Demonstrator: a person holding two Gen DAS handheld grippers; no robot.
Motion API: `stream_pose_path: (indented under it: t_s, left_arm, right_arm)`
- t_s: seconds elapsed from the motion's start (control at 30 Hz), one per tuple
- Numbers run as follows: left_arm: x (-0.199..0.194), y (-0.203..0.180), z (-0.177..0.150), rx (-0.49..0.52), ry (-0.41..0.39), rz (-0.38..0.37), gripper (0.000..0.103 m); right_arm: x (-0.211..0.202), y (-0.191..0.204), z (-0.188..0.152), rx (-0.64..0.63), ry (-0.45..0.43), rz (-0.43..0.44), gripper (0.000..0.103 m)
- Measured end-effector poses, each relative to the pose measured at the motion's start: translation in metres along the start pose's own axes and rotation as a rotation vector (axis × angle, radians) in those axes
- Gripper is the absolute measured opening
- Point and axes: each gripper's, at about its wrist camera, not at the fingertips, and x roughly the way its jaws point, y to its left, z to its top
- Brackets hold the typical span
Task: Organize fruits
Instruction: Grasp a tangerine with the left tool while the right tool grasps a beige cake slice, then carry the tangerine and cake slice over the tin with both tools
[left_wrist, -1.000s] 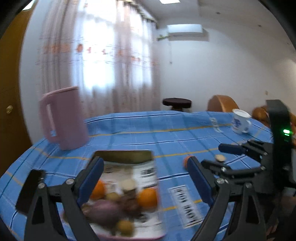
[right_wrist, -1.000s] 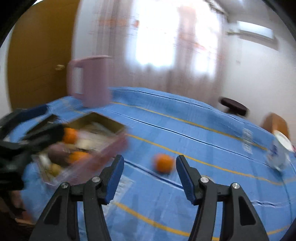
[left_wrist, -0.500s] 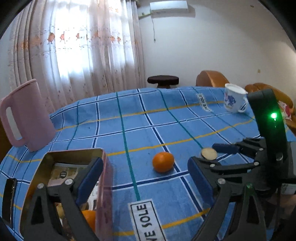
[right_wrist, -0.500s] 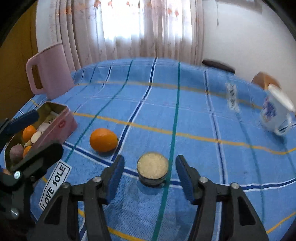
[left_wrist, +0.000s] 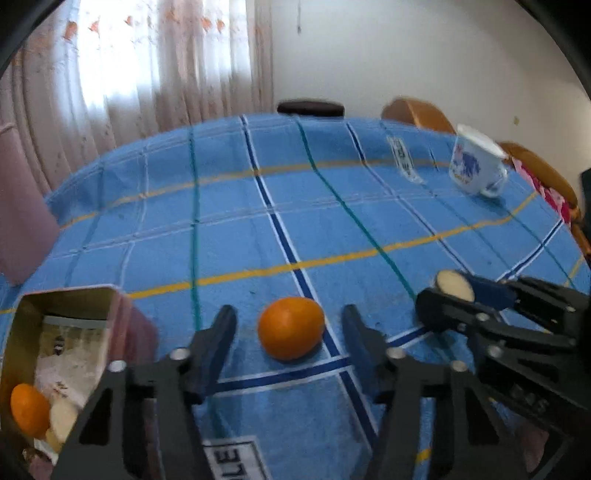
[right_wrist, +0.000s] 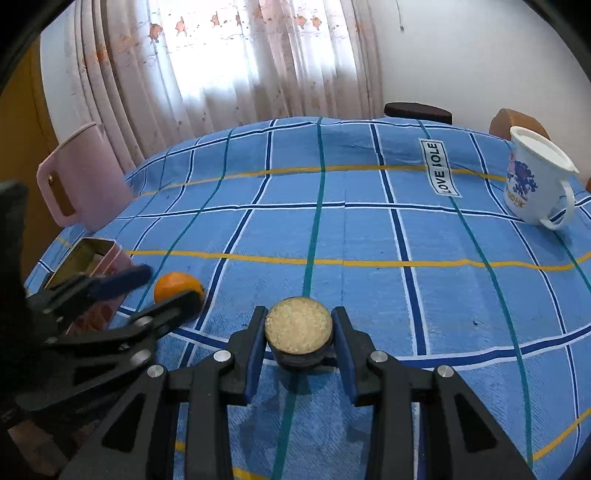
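The left wrist view alone looks into the tin (left_wrist: 62, 332), with fruit inside; the left hand-held gripper (left_wrist: 288, 328) stands apart around the orange (left_wrist: 291, 328). The right view shows the right hand-held gripper (right_wrist: 298, 332) clamped on a small round dish (right_wrist: 298, 334), on the blue checked tabletop (right_wrist: 369, 229) before curtains (right_wrist: 240, 59).

Daylight glares through the curtain (right_wrist: 236, 62); left wrist view motion-blurred, right sharp; fisheye edges bend and darken.

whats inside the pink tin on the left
In the left wrist view, the pink tin holds an orange, a pale round fruit beside it, and printed paper lining. The left gripper's arm and the frame edge hide the rest.
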Motion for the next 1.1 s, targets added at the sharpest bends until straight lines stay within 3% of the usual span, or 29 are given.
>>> stream_pose_path:
  t_s: [0.07,0.1,0.2,0.73,1.1]
  left_arm:
    - [0.011,0.001,0.001,-0.01,0.06,-0.019,0.047]
    - [0.01,0.003,0.001,-0.018,0.046,-0.028,0.04]
    - [0.005,0.006,-0.002,-0.039,0.03,-0.052,0.04]
    - [-0.065,0.006,-0.021,-0.008,-0.289,0.044,0.04]
    - [-0.088,0.013,-0.036,-0.015,-0.371,0.068,0.04]
  right_arm:
    - [-0.002,0.004,0.0,-0.017,-0.01,-0.004,0.037]
    - [-0.003,0.005,-0.001,-0.023,-0.014,-0.006,0.037]
    - [-0.009,0.006,-0.001,-0.031,-0.043,0.005,0.037]
    - [-0.044,0.022,-0.008,-0.109,-0.226,-0.004,0.037]
    - [-0.06,0.038,-0.017,-0.15,-0.318,0.0,0.037]
